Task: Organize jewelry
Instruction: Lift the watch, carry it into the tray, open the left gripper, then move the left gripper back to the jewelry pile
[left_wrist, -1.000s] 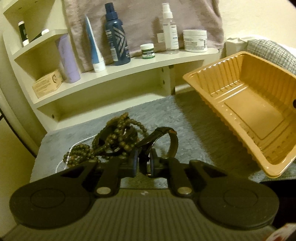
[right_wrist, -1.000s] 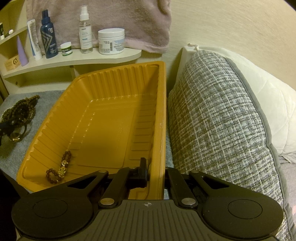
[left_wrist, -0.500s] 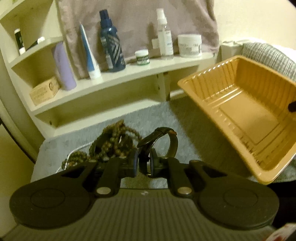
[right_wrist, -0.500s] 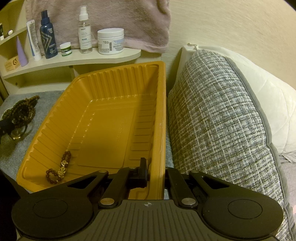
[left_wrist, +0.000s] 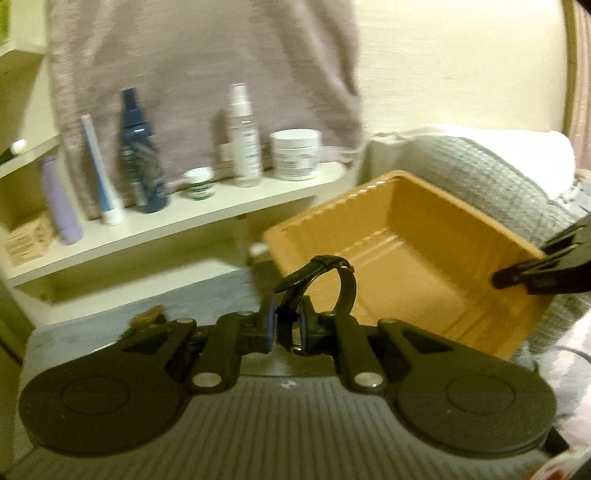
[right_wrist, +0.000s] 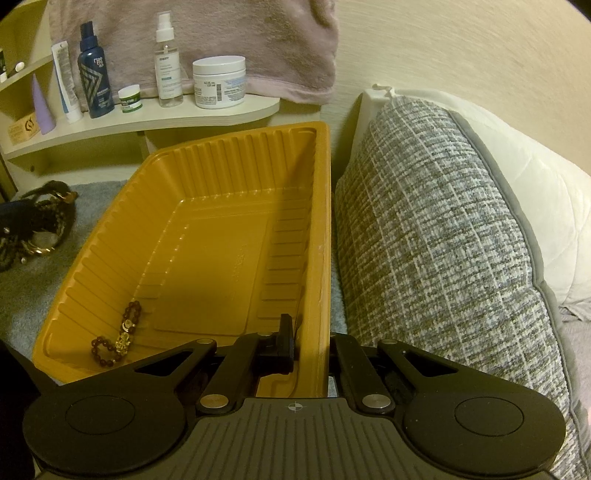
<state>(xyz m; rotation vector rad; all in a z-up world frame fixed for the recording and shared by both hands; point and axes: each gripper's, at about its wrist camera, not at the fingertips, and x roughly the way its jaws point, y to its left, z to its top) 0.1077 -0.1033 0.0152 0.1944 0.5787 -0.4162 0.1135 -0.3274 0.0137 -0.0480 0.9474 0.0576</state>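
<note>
Since half a second ago our left gripper (left_wrist: 286, 328) has lifted: the dark bead pile it hovered over has dropped almost out of the left wrist view, with only a blurred brown scrap at 9 o'clock of the jaws, and the shelf and tray now sit lower in frame. The jaws remain clamped on the black looped watch strap (left_wrist: 325, 291), which arches up toward 1 o'clock, in front of the tray's near corner. The whole view is smeared by motion.

Our right gripper (right_wrist: 310, 347) has not shifted; its jaws stay pinched on the right wall of the ribbed orange plastic tray (right_wrist: 317, 206), one finger inside and one outside, holding the tray tilted. In the left wrist view that gripper shows at 3 o'clock on the tray (left_wrist: 388, 236).

Inside the tray, at its 7 o'clock corner, lies a reddish-brown bead bracelet with a gold charm (right_wrist: 118, 336); the rest of the floor is bare plastic. The dark tangle of beaded necklaces (right_wrist: 40, 225) rests on the grey bed cover at 9 o'clock of the tray, apart from it. A grey woven cushion (right_wrist: 443, 240) stands just beside the tray at 3 o'clock. The cream shelf (right_wrist: 147, 125) at 11 o'clock carries bottles and jars.
</note>
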